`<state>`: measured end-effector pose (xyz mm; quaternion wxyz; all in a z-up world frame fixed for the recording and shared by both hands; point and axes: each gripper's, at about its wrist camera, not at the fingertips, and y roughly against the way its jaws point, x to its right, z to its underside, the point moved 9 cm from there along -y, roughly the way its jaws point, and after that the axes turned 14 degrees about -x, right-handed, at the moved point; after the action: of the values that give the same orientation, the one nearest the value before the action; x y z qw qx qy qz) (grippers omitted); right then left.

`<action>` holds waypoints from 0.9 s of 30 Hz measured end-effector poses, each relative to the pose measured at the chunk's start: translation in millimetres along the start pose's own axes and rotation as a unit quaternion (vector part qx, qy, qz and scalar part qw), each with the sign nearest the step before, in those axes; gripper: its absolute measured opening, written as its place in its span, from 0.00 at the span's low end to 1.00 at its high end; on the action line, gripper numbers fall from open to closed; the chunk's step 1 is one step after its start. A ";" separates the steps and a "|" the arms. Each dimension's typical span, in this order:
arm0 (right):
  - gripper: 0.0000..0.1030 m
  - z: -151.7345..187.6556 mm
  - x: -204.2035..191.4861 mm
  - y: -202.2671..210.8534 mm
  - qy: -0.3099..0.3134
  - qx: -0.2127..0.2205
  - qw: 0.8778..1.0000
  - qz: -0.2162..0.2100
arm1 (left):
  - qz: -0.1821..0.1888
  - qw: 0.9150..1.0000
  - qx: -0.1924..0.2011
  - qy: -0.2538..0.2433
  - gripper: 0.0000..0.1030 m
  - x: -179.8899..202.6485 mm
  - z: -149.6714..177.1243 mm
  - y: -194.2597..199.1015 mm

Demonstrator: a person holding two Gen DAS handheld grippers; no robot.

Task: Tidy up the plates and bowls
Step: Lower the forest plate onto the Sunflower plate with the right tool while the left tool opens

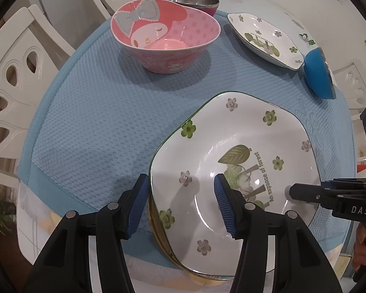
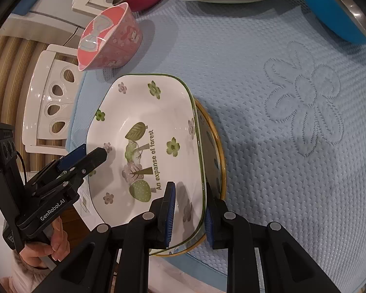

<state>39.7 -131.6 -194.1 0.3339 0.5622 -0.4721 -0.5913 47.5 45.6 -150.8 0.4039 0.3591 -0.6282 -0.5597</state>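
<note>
Your left hand-held gripper (image 1: 181,202) comes at the forest plate (image 1: 231,171) from its near left edge; the jaws stand wide open, one pad outside the rim and one over the plate's inside, gripping nothing. Your right hand-held gripper (image 2: 190,216) straddles the opposite rim of the same plate, jaws narrow around it (whether the pads really press the rim, I cannot tell). The forest plate lies on top of a yellow-rimmed plate (image 2: 214,146), both on the blue mat (image 1: 97,122) that covers the counter (image 1: 268,2). Further on the mat stand a pink bowl (image 1: 166,39), a steel bowl (image 1: 189,0) behind it, a second forest plate (image 1: 266,39) and a blue bowl (image 1: 318,73). White chairs (image 1: 14,92) stand around the counter.
</note>
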 end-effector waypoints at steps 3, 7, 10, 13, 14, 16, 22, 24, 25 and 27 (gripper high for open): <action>0.21 -0.8 0.2 -0.3 -0.004 -0.001 1.000 0.003 | -0.001 1.000 -0.001 -0.004 0.50 -0.1 0.6 0.1; 0.21 -2.2 1.2 -0.6 -0.015 -0.002 1.000 0.005 | -0.011 1.000 -0.006 -0.016 0.50 2.0 1.4 -0.8; 0.21 -3.2 1.3 -1.0 -0.020 -0.002 1.000 0.012 | -0.022 0.999 -0.015 -0.027 0.50 3.6 2.0 -2.8; 0.21 -3.5 -0.3 -3.2 -0.027 -0.007 0.999 0.021 | -0.031 0.998 -0.030 -0.036 0.50 3.1 3.1 -6.0; 0.21 -3.2 -0.8 -4.3 -0.030 -0.009 0.999 0.023 | -0.031 0.998 -0.038 -0.037 0.52 2.5 4.1 -7.8; 0.21 -2.8 -3.1 -8.2 -0.042 -0.019 0.999 0.029 | -0.026 0.997 -0.057 -0.036 0.52 0.5 7.6 -12.6; 0.22 -2.1 -7.1 -14.6 -0.090 -0.044 0.994 0.053 | -0.022 0.995 -0.093 -0.039 0.52 -17.9 14.4 -18.9; 0.25 -2.6 -9.4 -15.4 -0.100 -0.045 0.992 0.061 | -0.025 0.994 -0.097 -0.046 0.52 -25.4 11.4 -17.8; 0.27 -2.9 -10.6 -15.9 -0.102 -0.044 0.992 0.062 | -0.026 0.994 -0.099 -0.048 0.52 -29.6 9.7 -17.7; 0.27 -2.9 -12.0 -16.8 -0.111 -0.041 0.991 0.065 | -0.019 0.993 -0.106 -0.048 0.59 -36.9 7.1 -18.7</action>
<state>46.6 -115.5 -205.3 0.3395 0.4470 -0.5172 -0.6461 56.3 79.8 -173.6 0.3985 0.2989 -0.5768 -0.6474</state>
